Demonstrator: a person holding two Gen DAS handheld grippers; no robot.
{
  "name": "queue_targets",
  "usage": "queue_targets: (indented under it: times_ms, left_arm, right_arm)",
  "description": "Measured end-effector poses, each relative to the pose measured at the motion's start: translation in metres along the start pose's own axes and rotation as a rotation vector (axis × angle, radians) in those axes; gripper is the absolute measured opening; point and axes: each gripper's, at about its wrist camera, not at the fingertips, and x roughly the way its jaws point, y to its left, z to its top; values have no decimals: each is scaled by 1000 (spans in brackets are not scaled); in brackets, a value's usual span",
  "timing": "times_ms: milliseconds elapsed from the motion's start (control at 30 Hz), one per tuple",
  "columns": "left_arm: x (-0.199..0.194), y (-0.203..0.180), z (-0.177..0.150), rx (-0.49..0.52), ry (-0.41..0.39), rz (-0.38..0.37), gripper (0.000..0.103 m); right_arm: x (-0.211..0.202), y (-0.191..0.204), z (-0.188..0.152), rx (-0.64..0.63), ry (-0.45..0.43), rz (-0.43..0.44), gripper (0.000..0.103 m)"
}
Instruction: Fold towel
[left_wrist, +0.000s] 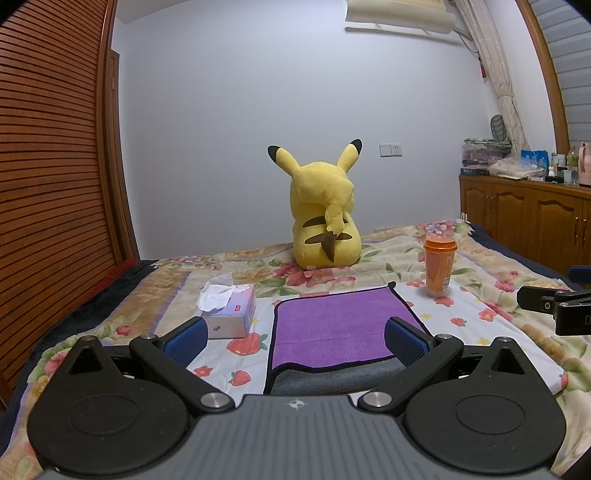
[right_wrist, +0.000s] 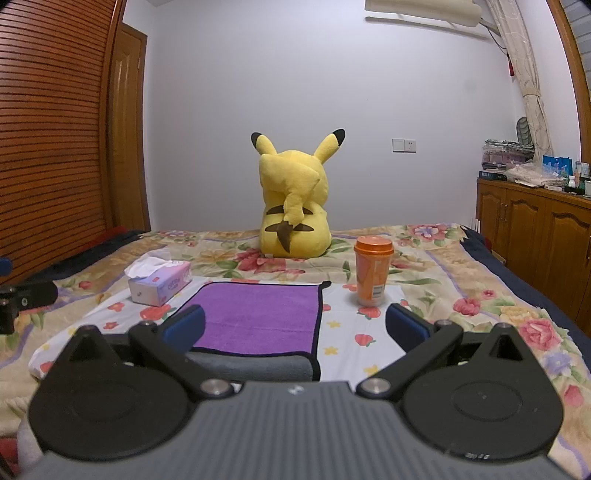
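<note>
A purple towel (left_wrist: 340, 325) with dark trim lies flat on the bed, folded over a grey layer (left_wrist: 332, 380) that shows along its near edge. It also shows in the right wrist view (right_wrist: 258, 317). My left gripper (left_wrist: 295, 338) is open, hovering above the towel's near left part, holding nothing. My right gripper (right_wrist: 295, 326) is open and empty above the towel's near right edge. The right gripper's body shows at the right edge of the left wrist view (left_wrist: 554, 306).
A tissue box (left_wrist: 229, 314) stands left of the towel. An orange lidded cup (left_wrist: 437, 266) stands at its far right. A yellow plush toy (left_wrist: 325, 214) sits behind. The floral bedsheet (left_wrist: 498, 317) covers the bed; a wooden cabinet (left_wrist: 524, 206) is at right.
</note>
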Motion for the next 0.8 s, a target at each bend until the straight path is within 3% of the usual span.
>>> queue_targets:
  times_ms: [800]
  left_arm:
    - [0,0,0,4,2,2,103]
  right_arm:
    - [3,2,2,0,1,0,103]
